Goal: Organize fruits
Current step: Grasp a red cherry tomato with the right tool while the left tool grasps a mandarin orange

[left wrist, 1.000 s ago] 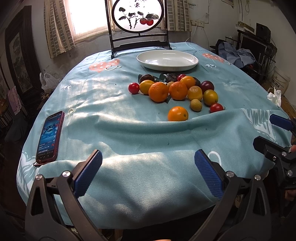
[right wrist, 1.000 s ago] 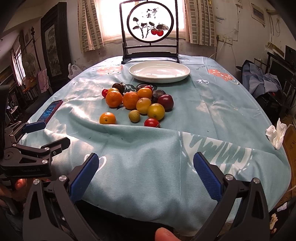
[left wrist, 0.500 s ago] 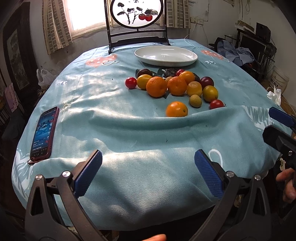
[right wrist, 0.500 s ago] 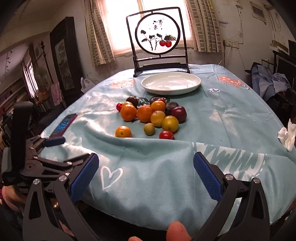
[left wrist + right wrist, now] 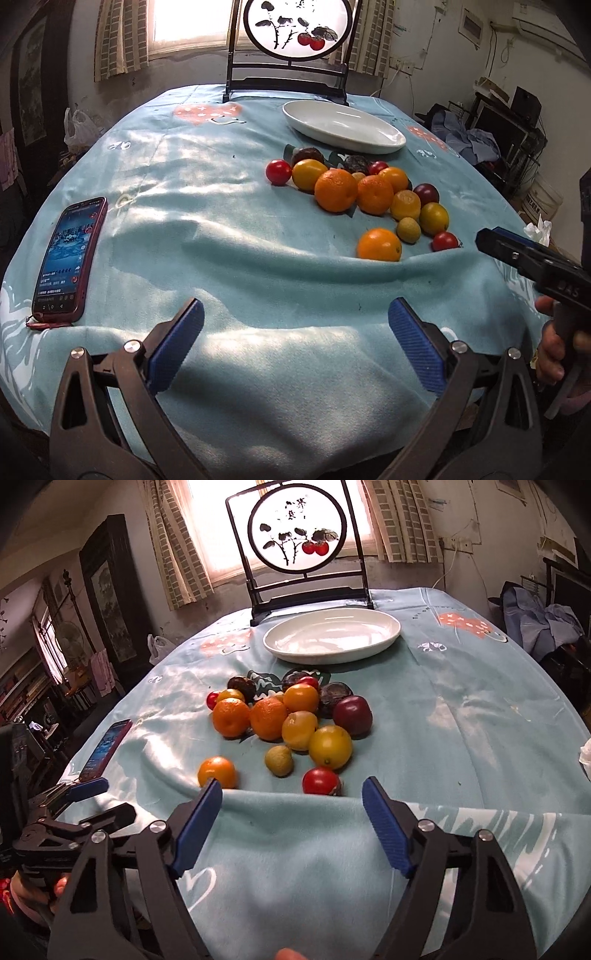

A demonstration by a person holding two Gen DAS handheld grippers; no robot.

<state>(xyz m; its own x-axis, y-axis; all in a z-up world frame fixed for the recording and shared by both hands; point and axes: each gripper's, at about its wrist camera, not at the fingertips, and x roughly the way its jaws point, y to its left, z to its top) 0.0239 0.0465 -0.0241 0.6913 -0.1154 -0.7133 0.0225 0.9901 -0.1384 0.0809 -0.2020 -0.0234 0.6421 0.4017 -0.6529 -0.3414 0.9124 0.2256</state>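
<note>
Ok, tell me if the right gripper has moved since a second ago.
Yes. The right gripper has moved toward the fruit pile: its tips now reach the lone orange and red tomato, earlier well ahead. Its jaws are closing, nothing between them.

The right hand-held gripper (image 5: 291, 808), jaws closing on nothing, hangs before the fruit pile (image 5: 291, 723).
</note>
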